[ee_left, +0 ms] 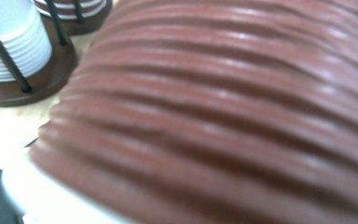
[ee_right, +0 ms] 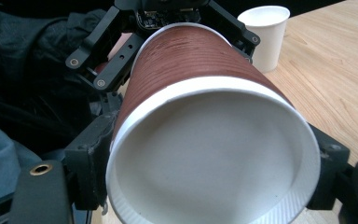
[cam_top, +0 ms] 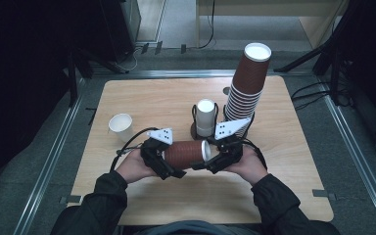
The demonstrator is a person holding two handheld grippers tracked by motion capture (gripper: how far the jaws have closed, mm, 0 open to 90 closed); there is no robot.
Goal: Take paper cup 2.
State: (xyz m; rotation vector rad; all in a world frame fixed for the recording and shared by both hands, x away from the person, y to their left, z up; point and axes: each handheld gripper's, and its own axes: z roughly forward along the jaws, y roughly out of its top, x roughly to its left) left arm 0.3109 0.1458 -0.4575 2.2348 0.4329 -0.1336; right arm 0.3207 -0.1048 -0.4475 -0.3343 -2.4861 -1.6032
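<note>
A brown ribbed paper cup (cam_top: 186, 154) lies on its side in the air above the table's front middle, held between both grippers. My left gripper (cam_top: 170, 160) is shut on its base end, and the ribbed wall (ee_left: 223, 116) is very close in the left gripper view. My right gripper (cam_top: 210, 157) is shut on the white rim end. In the right gripper view the cup's open mouth (ee_right: 214, 154) faces the camera, with a black jaw pressed to each side of the rim. Beyond it, the left gripper (ee_right: 177, 46) clasps the far end.
A tall leaning stack of brown cups (cam_top: 247, 88) stands in a wire holder at the back right. A stack of white cups (cam_top: 205, 117) sits in another holder (ee_left: 42, 86) just behind the grippers. A single white cup (cam_top: 121, 127) stands upright at the left on the wooden table (cam_top: 284, 161).
</note>
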